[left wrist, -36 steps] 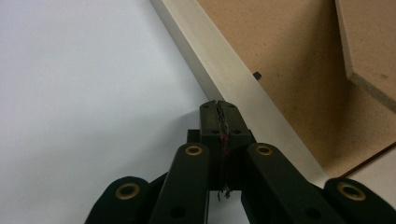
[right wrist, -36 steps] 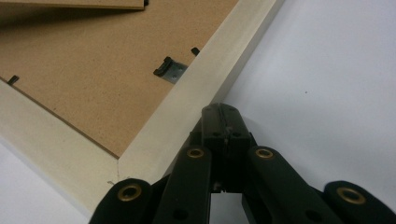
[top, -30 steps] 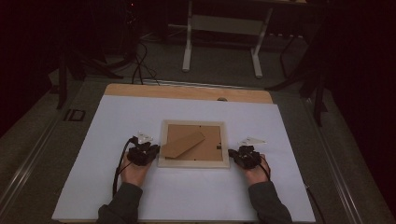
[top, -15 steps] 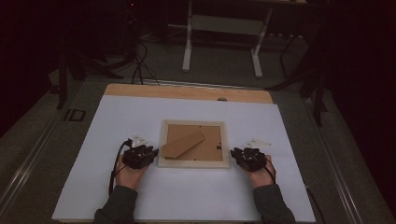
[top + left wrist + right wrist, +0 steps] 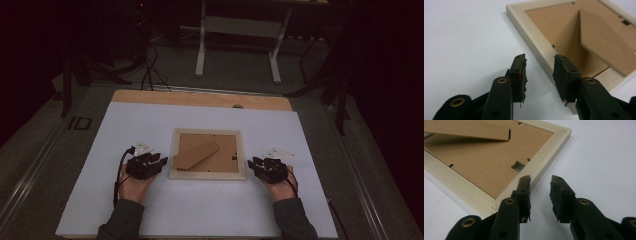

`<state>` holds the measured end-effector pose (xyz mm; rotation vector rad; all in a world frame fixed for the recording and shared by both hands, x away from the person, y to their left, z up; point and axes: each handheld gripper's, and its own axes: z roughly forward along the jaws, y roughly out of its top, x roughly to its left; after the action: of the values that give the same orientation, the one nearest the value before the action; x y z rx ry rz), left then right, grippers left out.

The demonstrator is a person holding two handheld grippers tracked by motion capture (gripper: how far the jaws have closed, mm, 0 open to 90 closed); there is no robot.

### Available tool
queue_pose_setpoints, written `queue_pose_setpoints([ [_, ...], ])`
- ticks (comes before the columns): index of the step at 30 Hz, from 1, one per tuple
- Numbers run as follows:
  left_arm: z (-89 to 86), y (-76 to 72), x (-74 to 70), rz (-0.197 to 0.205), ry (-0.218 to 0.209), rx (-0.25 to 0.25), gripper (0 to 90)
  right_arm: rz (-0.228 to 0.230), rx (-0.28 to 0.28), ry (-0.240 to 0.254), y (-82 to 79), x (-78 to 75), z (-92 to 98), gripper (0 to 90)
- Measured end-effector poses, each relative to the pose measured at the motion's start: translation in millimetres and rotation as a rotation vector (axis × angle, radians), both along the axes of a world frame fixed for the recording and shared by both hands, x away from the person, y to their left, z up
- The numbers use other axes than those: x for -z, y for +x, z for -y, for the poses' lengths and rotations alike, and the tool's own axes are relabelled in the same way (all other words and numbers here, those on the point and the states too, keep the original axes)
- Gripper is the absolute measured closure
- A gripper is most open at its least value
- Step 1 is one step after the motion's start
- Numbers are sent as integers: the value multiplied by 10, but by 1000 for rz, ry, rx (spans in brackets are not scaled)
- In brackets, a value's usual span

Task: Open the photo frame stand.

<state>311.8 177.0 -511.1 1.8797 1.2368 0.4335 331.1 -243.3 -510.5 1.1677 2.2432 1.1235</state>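
Observation:
A pale wooden picture frame [image 5: 207, 154] lies face down in the middle of the white table, its brown backing board and folding stand [image 5: 196, 154] facing up. My left gripper [image 5: 161, 161] rests beside the frame's left edge, jaws open with nothing between them; in the left gripper view the gripper [image 5: 539, 67] points at the frame's rail [image 5: 534, 41]. My right gripper [image 5: 252, 164] sits just off the frame's right edge, also open and empty. In the right gripper view that gripper [image 5: 540, 186] stands near the frame's corner [image 5: 549, 157], with a small metal hanger [image 5: 518, 166] on the backing.
The white sheet [image 5: 200, 210] covers a wooden tabletop [image 5: 200, 99] whose bare strip shows at the far edge. Beyond it stand a white table leg frame [image 5: 237, 45] and cables on a dark floor. A metal rail [image 5: 30, 170] runs along the left side.
Both hands have drawn back toward the near edge of the table, sliding the grippers slightly away from the frame's sides. The frame has not moved.

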Motion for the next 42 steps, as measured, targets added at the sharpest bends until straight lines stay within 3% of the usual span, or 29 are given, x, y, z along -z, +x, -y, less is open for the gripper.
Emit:
queue_pose_setpoints([
  [1, -19, -4, -47, 3, -30, 7, 619, -1, -1, 0, 3, 0, 7, 680],
  [3, -25, -8, -92, 14, -31, 26, 603, -5, 3, 6, 2, 9, 34, 675],
  [7, -66, -4, -206, 34, -76, 48, 603, -9, 10, 16, 0, -1, 54, 673],
  [10, -72, 33, -307, 18, -100, 74, 621, -7, 9, 19, -5, -11, 52, 661],
  [16, 6, 113, -461, 3, -84, 120, 617, -12, -5, 20, -12, -3, 8, 652],
  [25, 109, 277, -513, -48, -136, 151, 590, -10, -6, 13, -14, -2, -14, 631],
  [35, 185, 408, -543, -89, -127, 187, 552, -22, -17, 28, -4, 1, -35, 647],
  [42, 219, 506, -520, -142, -121, 199, 524, -26, -12, 33, -3, -8, -32, 644],
])
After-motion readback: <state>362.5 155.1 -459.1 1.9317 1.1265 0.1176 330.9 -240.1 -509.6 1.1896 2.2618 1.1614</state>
